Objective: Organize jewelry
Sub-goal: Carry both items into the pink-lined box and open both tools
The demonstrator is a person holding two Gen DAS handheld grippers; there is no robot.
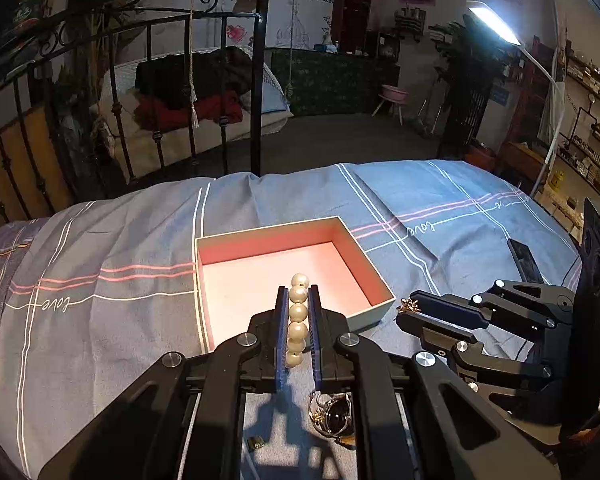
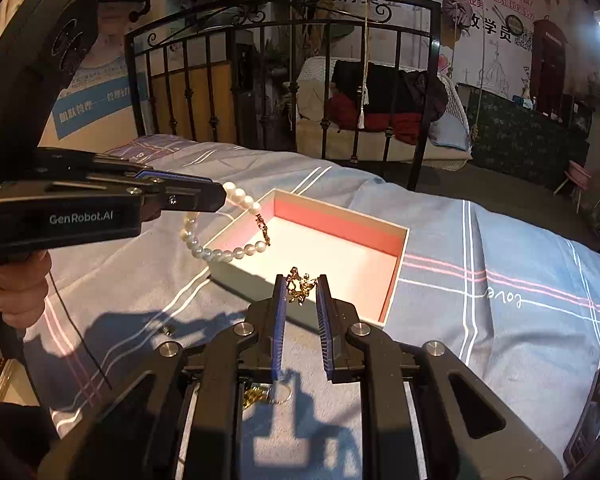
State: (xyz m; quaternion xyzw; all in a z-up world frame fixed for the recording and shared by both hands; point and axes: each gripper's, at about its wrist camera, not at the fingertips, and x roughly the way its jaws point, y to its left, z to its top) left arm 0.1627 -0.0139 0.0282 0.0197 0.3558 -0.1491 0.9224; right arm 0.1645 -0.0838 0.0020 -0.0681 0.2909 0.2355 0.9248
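An open box (image 1: 370, 312) with a pink inside sits on the blue checked bedspread; it also shows in the right wrist view (image 2: 396, 276). My left gripper (image 1: 299, 290) is shut on a pearl bracelet (image 1: 298, 320) and holds it over the box's near edge. In the right wrist view the bracelet (image 2: 216, 254) hangs in a loop from the left gripper (image 2: 220, 196) at the box's left corner. My right gripper (image 2: 301, 280) is shut on a small gold piece of jewelry (image 2: 300, 286), just before the box's near rim. It shows in the left wrist view (image 1: 408, 306) right of the box.
A watch with gold chain (image 1: 334, 416) and a small gold item (image 1: 256, 444) lie on the bedspread under the left gripper. A gold chain and ring (image 2: 270, 394) lie under the right gripper. A dark phone (image 1: 524, 260) lies at right. An iron bed rail (image 2: 284, 80) stands behind.
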